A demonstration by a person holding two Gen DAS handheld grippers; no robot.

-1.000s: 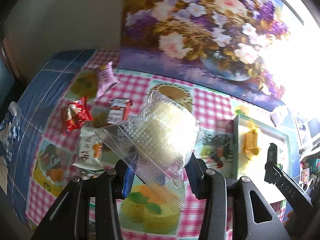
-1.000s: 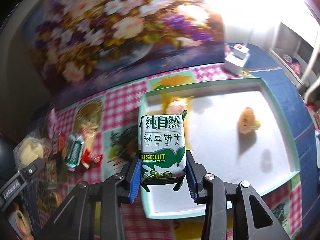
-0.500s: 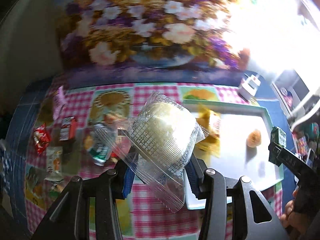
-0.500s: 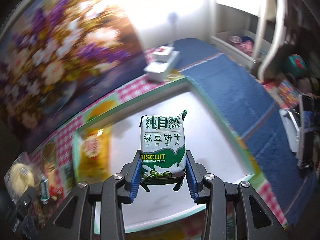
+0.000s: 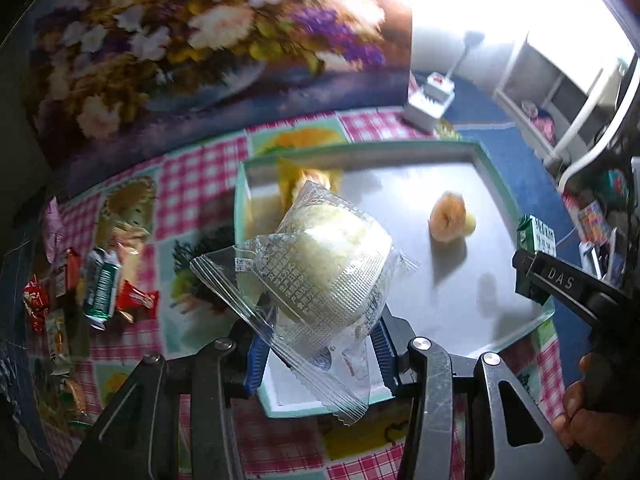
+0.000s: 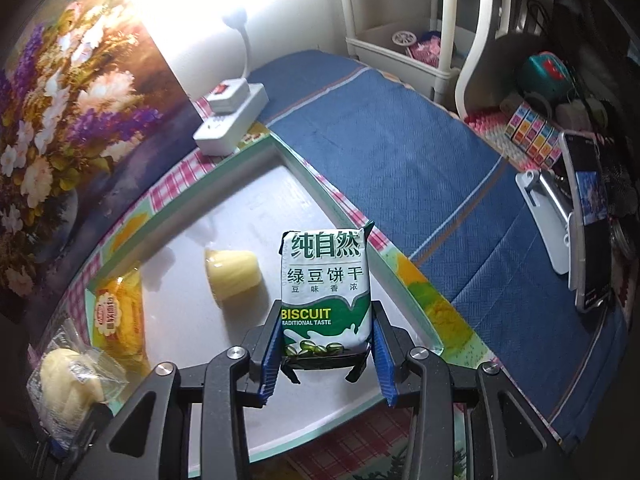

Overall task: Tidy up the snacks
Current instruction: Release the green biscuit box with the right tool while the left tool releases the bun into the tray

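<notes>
My left gripper point(image 5: 318, 350) is shut on a pale round cake in a clear printed wrapper point(image 5: 320, 264), held above the near left part of the white tray with a green rim point(image 5: 516, 208). My right gripper point(image 6: 326, 354) is shut on a green and white biscuit pack point(image 6: 326, 280) over the tray's point(image 6: 304, 184) right side. That pack point(image 5: 536, 240) and gripper show at the right edge of the left wrist view. In the tray lie a small round yellow cake point(image 5: 448, 216) point(image 6: 234, 274) and a yellow packet point(image 6: 118, 316). The wrapped cake point(image 6: 68, 384) shows at lower left of the right wrist view.
Several loose snack packets point(image 5: 100, 284) lie on the checked cloth left of the tray. A white power strip point(image 6: 232, 114) sits behind the tray by the flower picture point(image 5: 192, 48). Blue cloth point(image 6: 420, 168) covers the table to the right, with a phone on a stand point(image 6: 584, 224).
Both grippers swung right, from the loose snacks to over the tray, each keeping its snack. The small yellow cake now lies left of the biscuit pack.
</notes>
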